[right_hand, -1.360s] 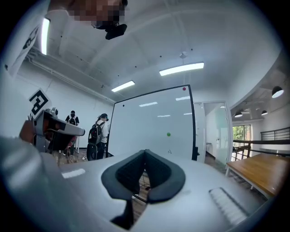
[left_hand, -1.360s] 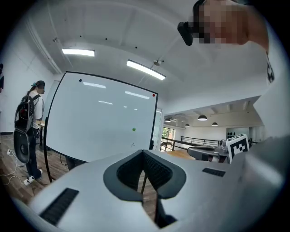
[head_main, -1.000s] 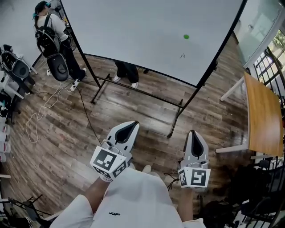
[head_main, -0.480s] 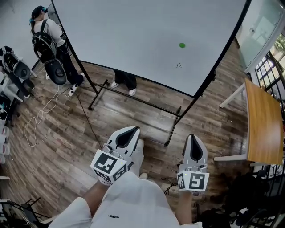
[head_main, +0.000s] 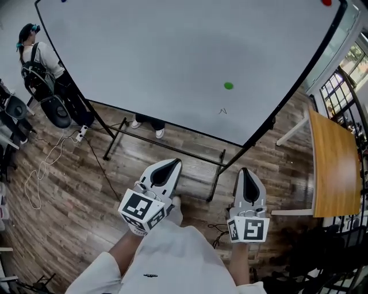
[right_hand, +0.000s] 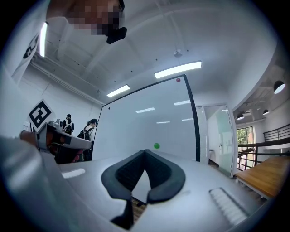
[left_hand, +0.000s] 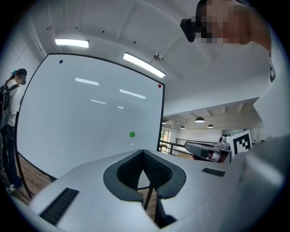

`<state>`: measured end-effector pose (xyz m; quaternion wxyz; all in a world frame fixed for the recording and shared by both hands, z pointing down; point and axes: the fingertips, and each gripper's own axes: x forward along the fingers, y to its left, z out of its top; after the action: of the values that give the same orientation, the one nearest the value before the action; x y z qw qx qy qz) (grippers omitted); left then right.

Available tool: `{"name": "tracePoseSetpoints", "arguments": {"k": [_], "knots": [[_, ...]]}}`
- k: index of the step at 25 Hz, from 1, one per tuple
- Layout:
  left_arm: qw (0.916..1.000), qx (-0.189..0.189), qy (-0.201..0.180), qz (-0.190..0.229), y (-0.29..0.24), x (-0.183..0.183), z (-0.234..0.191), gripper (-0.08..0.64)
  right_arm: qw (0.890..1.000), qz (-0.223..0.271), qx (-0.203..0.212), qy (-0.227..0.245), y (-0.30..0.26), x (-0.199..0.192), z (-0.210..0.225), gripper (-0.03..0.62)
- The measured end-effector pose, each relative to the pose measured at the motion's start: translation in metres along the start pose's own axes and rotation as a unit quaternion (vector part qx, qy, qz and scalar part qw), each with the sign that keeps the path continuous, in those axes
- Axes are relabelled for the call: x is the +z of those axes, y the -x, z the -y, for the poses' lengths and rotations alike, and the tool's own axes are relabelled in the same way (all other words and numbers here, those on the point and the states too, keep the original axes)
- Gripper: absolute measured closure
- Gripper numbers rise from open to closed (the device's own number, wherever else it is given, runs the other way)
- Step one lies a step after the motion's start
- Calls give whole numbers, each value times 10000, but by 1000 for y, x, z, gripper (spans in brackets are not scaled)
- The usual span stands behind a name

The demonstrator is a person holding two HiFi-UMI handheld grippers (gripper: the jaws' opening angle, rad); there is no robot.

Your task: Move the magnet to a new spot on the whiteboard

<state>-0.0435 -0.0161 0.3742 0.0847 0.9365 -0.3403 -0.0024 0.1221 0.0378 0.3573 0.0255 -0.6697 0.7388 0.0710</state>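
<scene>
A small green round magnet [head_main: 229, 86] sticks to the big whiteboard [head_main: 172, 63], right of its middle; it shows too in the left gripper view [left_hand: 132, 134] and the right gripper view [right_hand: 157, 146]. A small scribble [head_main: 222, 111] is drawn just below it. A red magnet [head_main: 326, 2] sits at the board's top right corner. My left gripper [head_main: 170, 163] is held low in front of me, shut and empty, well short of the board. My right gripper [head_main: 246, 174] beside it is shut and empty too, its tips touching.
The whiteboard stands on a black metal frame [head_main: 215, 172] over a wooden floor. A wooden table [head_main: 332, 166] is at the right. A person with a backpack [head_main: 40, 66] stands at the far left near equipment and cables [head_main: 43, 166]. Someone's feet [head_main: 146, 123] show behind the board.
The view has tilted up and closer to the board: the green magnet sits lower in the picture, and the red magnet at the top right corner has come into view. Both grippers stay shut.
</scene>
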Motion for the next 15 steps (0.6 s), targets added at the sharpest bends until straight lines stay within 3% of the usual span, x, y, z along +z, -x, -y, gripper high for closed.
{"name": "tracePoseSetpoints", "arguments": {"k": [9,15], "knots": [[9997,-169,23,184,-77,31,-69,554,9998,98,-151,112,-99,1,22,580],[9996,-262,103,-24,-110,22,-72,554,9997,7,-232,121,-119,-4,45,580]]}}
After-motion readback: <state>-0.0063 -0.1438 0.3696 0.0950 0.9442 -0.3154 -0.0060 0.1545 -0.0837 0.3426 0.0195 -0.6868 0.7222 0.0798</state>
